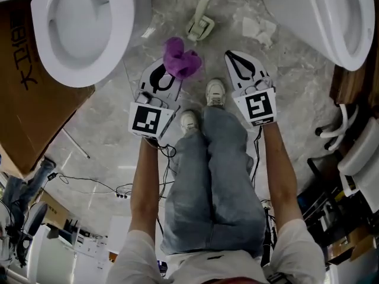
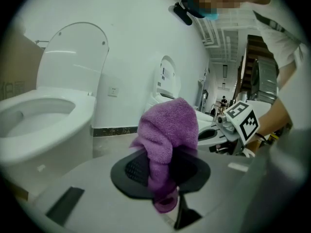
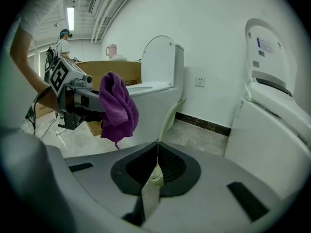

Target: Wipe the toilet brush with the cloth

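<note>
The person wears a white short-sleeved top (image 1: 296,247), faded blue jeans (image 1: 213,176) and white trainers (image 1: 215,92). The left gripper (image 1: 167,70) and right gripper (image 1: 232,58) each have a pale grey shell, black pads (image 3: 184,171) around the jaws, and a cube (image 1: 146,120) with black-and-white square markers. Thin black cables (image 1: 256,152) hang from both.

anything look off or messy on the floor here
Crumpled white paper lies loose on the floor beside the toilet brush, like litter. Otherwise nothing stands out; the left tongs grip the purple cloth.
</note>
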Available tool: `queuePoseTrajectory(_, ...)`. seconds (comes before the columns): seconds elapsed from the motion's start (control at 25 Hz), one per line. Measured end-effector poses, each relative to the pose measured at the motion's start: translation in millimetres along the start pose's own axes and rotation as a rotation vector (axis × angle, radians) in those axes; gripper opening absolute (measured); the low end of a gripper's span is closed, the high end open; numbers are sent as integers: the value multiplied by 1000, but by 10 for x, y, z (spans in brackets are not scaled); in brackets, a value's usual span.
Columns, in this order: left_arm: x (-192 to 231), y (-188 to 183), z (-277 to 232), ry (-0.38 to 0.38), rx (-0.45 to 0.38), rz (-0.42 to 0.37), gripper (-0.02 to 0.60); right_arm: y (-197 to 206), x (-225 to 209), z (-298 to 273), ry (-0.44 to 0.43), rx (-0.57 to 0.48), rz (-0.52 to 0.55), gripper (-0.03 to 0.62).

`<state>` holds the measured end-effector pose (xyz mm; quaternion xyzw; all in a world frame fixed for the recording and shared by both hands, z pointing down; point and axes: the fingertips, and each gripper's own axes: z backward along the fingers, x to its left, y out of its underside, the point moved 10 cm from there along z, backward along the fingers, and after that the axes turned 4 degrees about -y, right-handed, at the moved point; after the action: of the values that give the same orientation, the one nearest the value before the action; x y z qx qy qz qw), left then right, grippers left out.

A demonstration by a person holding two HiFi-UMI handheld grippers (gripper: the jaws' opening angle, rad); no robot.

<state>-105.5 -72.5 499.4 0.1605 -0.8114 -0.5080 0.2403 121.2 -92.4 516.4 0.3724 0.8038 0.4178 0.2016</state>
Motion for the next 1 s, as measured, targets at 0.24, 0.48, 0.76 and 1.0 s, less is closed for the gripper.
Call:
queuePoseTrajectory(0.24, 193, 522, -238, 23, -35, -34, 86, 503, -34, -442, 4, -28, 25, -3)
queuePoseTrajectory(0.48, 312, 936, -466, 57, -66, -75, 86, 883, -113, -817, -4, -51, 57, 0)
queuePoseTrajectory(0.76, 444, 1245, -712, 92, -103, -93, 89, 1141, -191, -1211, -34, -65, 141, 17)
queuePoseTrajectory(1.0, 589, 1395, -937, 128, -136, -126, 92, 1411, -225, -1582, -51, -43, 184, 52)
